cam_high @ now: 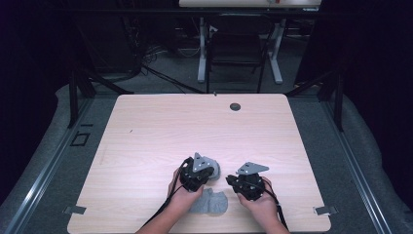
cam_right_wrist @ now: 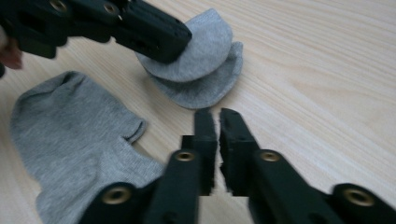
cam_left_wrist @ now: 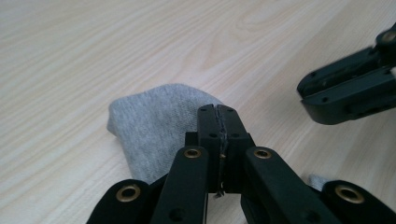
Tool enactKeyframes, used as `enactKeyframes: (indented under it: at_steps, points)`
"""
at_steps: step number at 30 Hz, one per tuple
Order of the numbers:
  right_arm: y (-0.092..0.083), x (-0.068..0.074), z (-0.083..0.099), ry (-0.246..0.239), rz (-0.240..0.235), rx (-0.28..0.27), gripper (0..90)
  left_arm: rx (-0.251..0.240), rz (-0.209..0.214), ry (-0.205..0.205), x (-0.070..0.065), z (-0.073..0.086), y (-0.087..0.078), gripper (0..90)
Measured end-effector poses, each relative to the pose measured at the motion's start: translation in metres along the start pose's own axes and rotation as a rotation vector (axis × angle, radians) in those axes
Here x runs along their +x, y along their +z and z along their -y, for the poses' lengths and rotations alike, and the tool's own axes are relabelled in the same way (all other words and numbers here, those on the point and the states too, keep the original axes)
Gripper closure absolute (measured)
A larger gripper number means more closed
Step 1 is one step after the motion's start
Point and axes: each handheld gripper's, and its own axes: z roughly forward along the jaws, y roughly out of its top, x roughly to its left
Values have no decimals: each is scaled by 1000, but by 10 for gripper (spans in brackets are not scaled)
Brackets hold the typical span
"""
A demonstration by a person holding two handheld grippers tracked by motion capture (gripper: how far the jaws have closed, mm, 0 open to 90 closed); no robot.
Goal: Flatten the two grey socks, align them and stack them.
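Grey sock fabric [cam_high: 210, 203] lies on the wooden table [cam_high: 195, 126] near its front edge, between the person's two hands. In the right gripper view two rounded toe ends [cam_right_wrist: 205, 70] lie stacked, the upper one raised a little, and a wider stretch of sock [cam_right_wrist: 70, 130] lies flat to the left. My left gripper [cam_left_wrist: 218, 114] is shut, its tips on the upper toe end [cam_left_wrist: 154, 121]. The same gripper [cam_right_wrist: 173, 42] reaches in from the top left of the right gripper view. My right gripper [cam_right_wrist: 217, 121] hovers just short of the toes, shut with nothing between its fingers.
A small dark round hole [cam_high: 235, 107] sits near the table's far edge. Beyond the table stand a black chair [cam_high: 236, 48] and white desk legs [cam_high: 201, 53]. Grey padding [cam_high: 370, 161] surrounds the table, and metal brackets [cam_high: 325, 210] mark its front corners.
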Motion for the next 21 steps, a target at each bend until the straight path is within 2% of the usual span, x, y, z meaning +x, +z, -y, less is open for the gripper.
enactKeyframes:
  at_steps: [6, 10, 12, 14, 21]
  points:
    - [11, 3, -10, -29, 8, 3, 900, -17, -10, -16, 7, -2, -7, 899]
    - [21, 1, -16, -16, 4, -1, 900, -37, -10, -42, 10, -3, -11, 899]
    - [28, 2, -19, -3, -5, -11, 900, -39, -15, -37, 11, -3, -12, 899]
    - [34, 3, -20, -8, -14, -6, 900, -42, -17, -40, 12, -3, -13, 899]
    - [55, 10, -22, -35, 0, 31, 900, -46, -22, -44, 17, -3, -17, 899]
